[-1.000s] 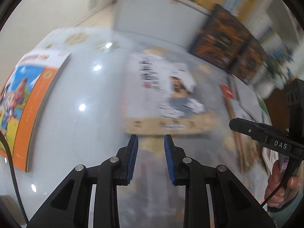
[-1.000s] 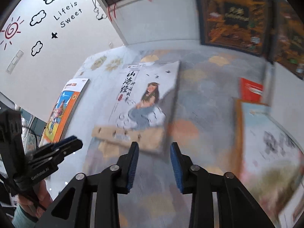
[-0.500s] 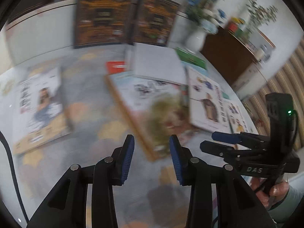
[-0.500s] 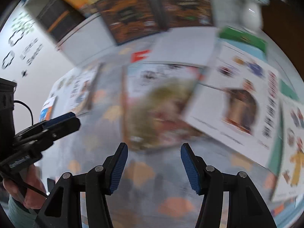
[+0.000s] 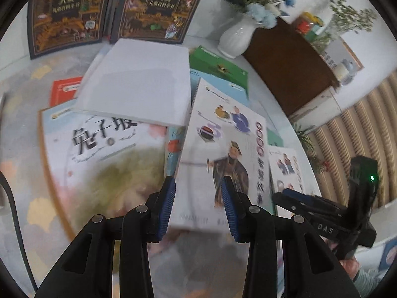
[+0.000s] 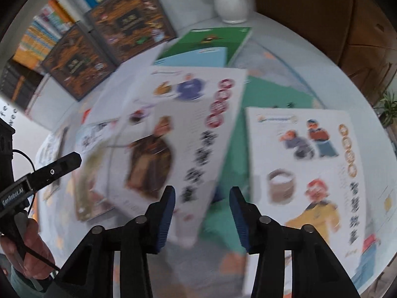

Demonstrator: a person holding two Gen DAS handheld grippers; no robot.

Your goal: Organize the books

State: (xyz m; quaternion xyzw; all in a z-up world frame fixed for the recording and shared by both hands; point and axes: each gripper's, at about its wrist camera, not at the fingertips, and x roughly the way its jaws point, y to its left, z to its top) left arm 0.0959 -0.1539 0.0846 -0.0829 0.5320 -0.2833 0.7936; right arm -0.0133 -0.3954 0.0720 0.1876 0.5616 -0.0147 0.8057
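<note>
Several picture books lie overlapping on the table. A white book with a robed man (image 5: pixel 230 146) lies on top; it also shows in the right wrist view (image 6: pixel 173 139). My left gripper (image 5: pixel 198 208) is open and empty just before its near edge. My right gripper (image 6: pixel 202 213) is open and empty over the same book's near corner. A large book with black characters (image 5: pixel 99 154) lies at the left, a plain white book (image 5: pixel 139 84) on top of it. Another cartoon book (image 6: pixel 307 168) lies at the right. Green books (image 6: pixel 218 37) lie behind.
Two dark ornate books (image 5: pixel 109 7) stand against the back wall. A white vase with flowers (image 5: pixel 235 37) stands at the back next to a brown cabinet (image 5: pixel 292 57). A bookshelf (image 6: pixel 49 24) is at the back left. The table rim (image 6: pixel 367 104) curves at the right.
Both grippers have swung right, from the book with a girl at the left to the overlapping pile. Both have opened wider and come closer to the robed-man book.
</note>
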